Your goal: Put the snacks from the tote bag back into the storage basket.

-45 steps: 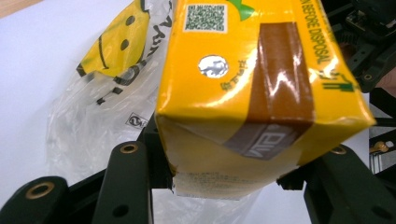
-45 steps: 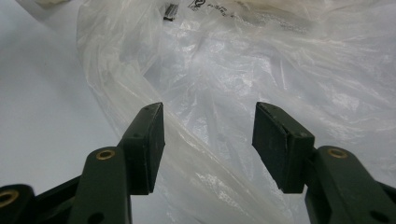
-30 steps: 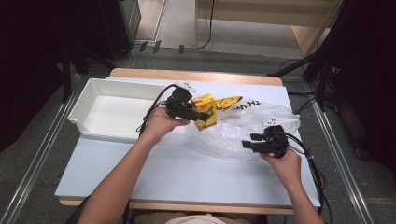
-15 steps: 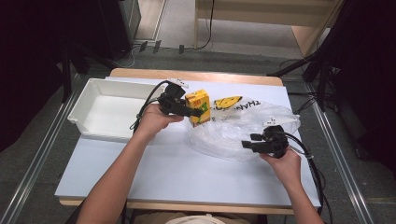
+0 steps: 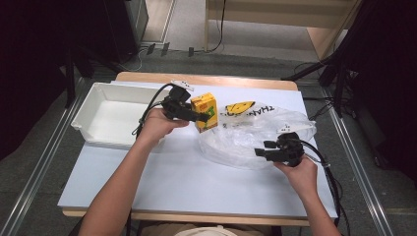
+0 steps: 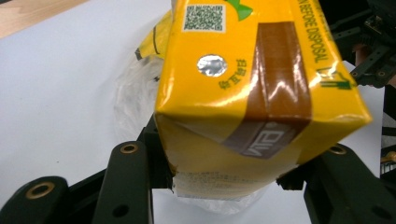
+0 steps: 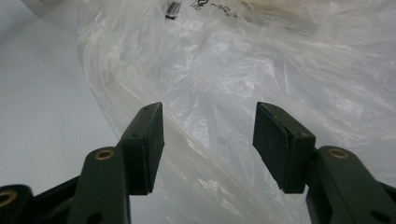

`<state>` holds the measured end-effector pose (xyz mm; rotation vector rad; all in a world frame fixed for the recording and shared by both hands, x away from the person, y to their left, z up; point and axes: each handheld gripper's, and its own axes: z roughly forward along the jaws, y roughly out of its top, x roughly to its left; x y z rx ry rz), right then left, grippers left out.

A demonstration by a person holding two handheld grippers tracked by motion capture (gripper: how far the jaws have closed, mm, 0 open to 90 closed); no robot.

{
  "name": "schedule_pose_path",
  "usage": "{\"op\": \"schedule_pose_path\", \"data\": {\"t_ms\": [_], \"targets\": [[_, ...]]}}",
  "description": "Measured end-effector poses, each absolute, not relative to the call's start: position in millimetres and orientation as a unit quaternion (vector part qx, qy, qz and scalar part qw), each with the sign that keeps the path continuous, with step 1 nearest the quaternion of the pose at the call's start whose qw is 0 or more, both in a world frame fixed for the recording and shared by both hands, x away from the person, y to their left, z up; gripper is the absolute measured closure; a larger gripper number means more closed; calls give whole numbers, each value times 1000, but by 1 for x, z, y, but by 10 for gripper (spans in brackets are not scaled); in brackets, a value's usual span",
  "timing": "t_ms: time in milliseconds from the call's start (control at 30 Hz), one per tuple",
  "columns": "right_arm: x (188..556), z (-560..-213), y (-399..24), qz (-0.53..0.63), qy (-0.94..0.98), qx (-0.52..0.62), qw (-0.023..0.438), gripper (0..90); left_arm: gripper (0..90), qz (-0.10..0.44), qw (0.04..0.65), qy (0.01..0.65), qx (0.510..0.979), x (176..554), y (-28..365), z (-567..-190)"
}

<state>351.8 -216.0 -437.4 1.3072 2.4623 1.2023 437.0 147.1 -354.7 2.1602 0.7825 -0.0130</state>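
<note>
A yellow drink carton (image 5: pixel 205 112) with a brown stripe stands upright at the left edge of a clear plastic bag (image 5: pixel 255 137). My left gripper (image 5: pixel 199 117) is shut on the carton (image 6: pixel 252 88), one jaw pressing each side. The bag (image 7: pixel 243 84), printed with a yellow smiley (image 5: pixel 240 107), lies crumpled on the white table. My right gripper (image 5: pixel 260 149) rests at the bag's near right edge, open, and its jaws (image 7: pixel 208 140) stand apart over the plastic film with nothing clamped.
A white rectangular tray (image 5: pixel 98 140) sits at the table's left, empty inside. Cables trail from both grippers. The table's wooden far edge (image 5: pixel 206 78) borders a floor with stands and wires. Bare white tabletop (image 5: pixel 196 187) spreads in front.
My left gripper has carried the carton leftward, out of the bag's mouth toward the tray, and stood it more upright. My right gripper has stayed put at the bag.
</note>
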Motion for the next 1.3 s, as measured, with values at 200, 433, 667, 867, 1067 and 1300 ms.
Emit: {"op": "schedule_pose_path", "data": {"t_ms": [200, 433, 667, 867, 1067, 1300], "targets": [[351, -437, -216, 394, 811, 428, 54, 442, 514, 3, 409, 319, 855, 439, 157, -352], [351, -437, -216, 396, 810, 429, 55, 443, 514, 7, 407, 325, 853, 443, 166, -350], [351, -437, -216, 395, 810, 430, 54, 443, 515, 16, 410, 334, 849, 444, 173, -347], [351, -436, -216, 395, 810, 431, 54, 443, 515, 19, 410, 338, 847, 445, 180, -345], [351, -437, -216, 395, 810, 431, 54, 443, 515, 20, 409, 341, 846, 445, 187, -343], [351, -437, -216, 394, 810, 432, 54, 443, 515, 24, 412, 348, 842, 447, 197, -340]]}}
